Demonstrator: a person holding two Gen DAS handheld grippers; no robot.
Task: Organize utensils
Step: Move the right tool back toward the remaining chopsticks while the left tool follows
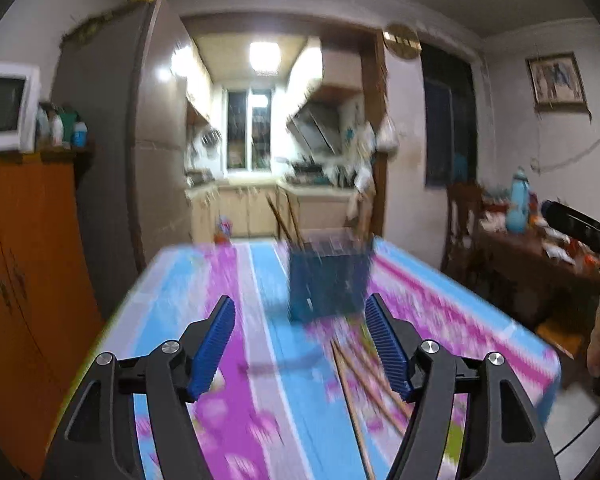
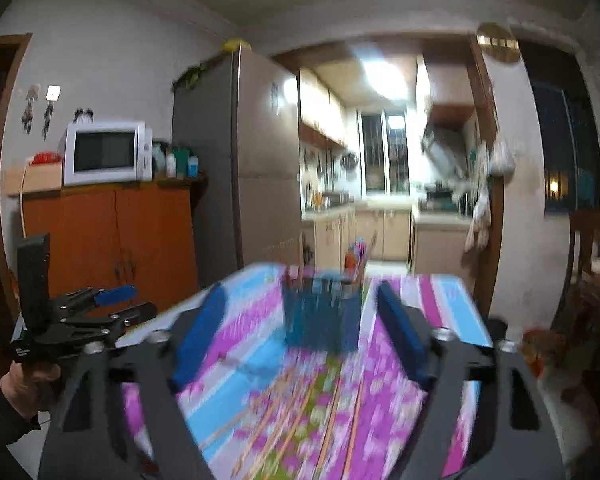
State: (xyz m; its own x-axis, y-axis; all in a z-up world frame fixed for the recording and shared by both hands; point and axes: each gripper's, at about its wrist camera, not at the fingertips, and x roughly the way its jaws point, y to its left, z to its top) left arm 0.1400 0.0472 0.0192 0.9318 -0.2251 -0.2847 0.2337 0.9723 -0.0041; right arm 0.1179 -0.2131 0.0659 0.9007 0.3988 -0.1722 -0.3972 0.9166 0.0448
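A dark blue utensil holder (image 1: 328, 280) stands on the table with the pink and blue striped cloth (image 1: 204, 280), blurred, with a couple of wooden chopsticks (image 1: 284, 220) sticking up from it. Several more chopsticks (image 1: 360, 372) lie loose on the cloth in front of it. My left gripper (image 1: 300, 300) is open just short of the holder, with nothing between its blue pads (image 1: 212, 344). In the right wrist view the holder (image 2: 320, 312) is ahead and the loose chopsticks (image 2: 300, 412) lie below my right gripper (image 2: 300, 290), which is open and empty. The left gripper (image 2: 112, 300) shows at the left, held by a hand (image 2: 20, 384).
An orange cabinet (image 2: 112, 232) with a white microwave (image 2: 104, 152) stands to the left, beside a tall grey refrigerator (image 2: 236, 152). A wooden side table (image 1: 540, 256) crowded with small items and a blue bottle (image 1: 518, 200) is to the right. A kitchen lies beyond the table's far edge.
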